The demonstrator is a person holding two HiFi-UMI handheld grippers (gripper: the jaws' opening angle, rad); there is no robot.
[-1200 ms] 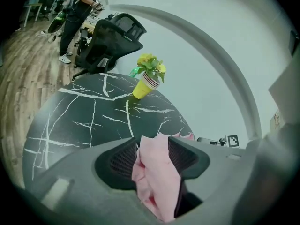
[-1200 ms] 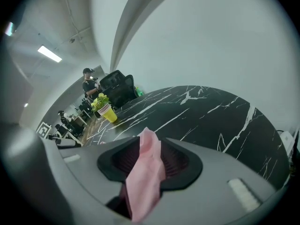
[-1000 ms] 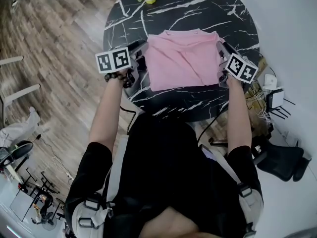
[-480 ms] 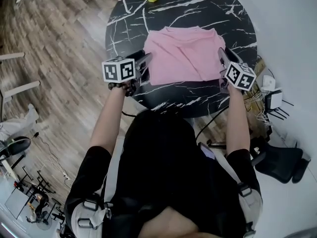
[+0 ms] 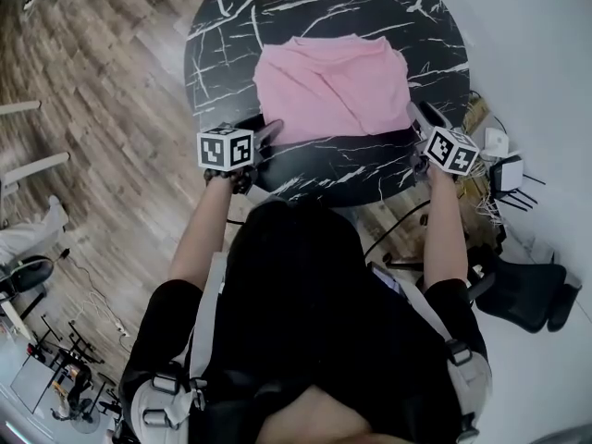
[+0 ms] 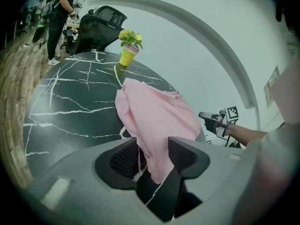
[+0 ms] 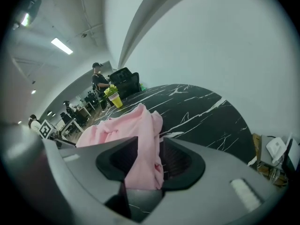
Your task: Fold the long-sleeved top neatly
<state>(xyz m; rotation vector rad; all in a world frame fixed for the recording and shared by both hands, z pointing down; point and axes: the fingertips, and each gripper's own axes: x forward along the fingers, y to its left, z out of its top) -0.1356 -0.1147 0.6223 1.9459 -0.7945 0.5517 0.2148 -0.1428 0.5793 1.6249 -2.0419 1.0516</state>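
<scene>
The long-sleeved top (image 5: 333, 86) lies as a roughly rectangular pink shape on the round black marbled table (image 5: 222, 44), with its near edge between the two claws. The left claw (image 5: 268, 135) is at the near left corner, its jaws closed to a narrow gap on the fabric that passes between the pads. The right claw (image 5: 418, 118) is at the near right corner. Its jaws have just been opening slightly, with a bunched fold of fabric between them touching both pads.
</scene>
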